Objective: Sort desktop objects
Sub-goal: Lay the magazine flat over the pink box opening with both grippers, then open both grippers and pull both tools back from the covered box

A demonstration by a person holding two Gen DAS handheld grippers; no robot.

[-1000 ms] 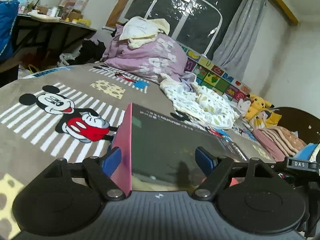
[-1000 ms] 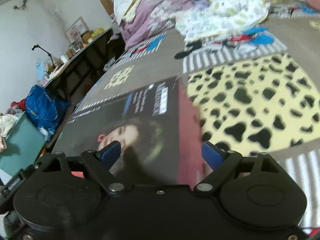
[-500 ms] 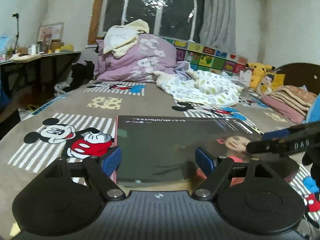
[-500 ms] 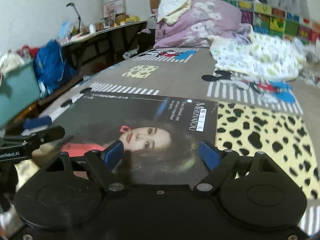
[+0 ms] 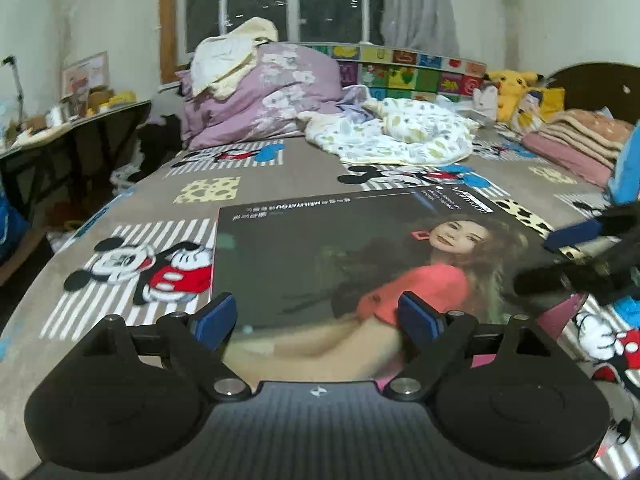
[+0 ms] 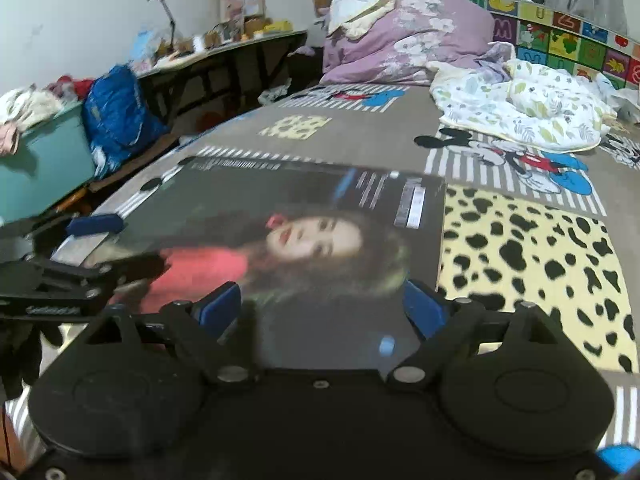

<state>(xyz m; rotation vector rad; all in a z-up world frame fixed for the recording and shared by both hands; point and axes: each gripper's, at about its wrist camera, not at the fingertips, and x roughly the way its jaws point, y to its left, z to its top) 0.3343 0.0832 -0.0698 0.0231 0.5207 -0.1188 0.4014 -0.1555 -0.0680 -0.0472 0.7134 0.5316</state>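
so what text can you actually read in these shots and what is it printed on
"MEIJIATOU" reads upside down along the far edge of the large dark glossy record sleeve with a woman in a coral top, in the left wrist view.
The same word stands on a white label at the sleeve's far right corner; the small lines beside it are too small to read.
In the right wrist view the sleeve's print is blurred.
The colourful alphabet panel behind the bed shows "M" and "U".

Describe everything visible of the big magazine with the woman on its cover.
The magazine is large, thin and glossy, with a dark cover showing a long-haired woman in a coral top, white text along one edge and a pink underside peeking out. It lies closed, roughly flat on the cartoon-print bedspread. The left hand-held gripper and right hand-held gripper each straddle an edge, fingers open.
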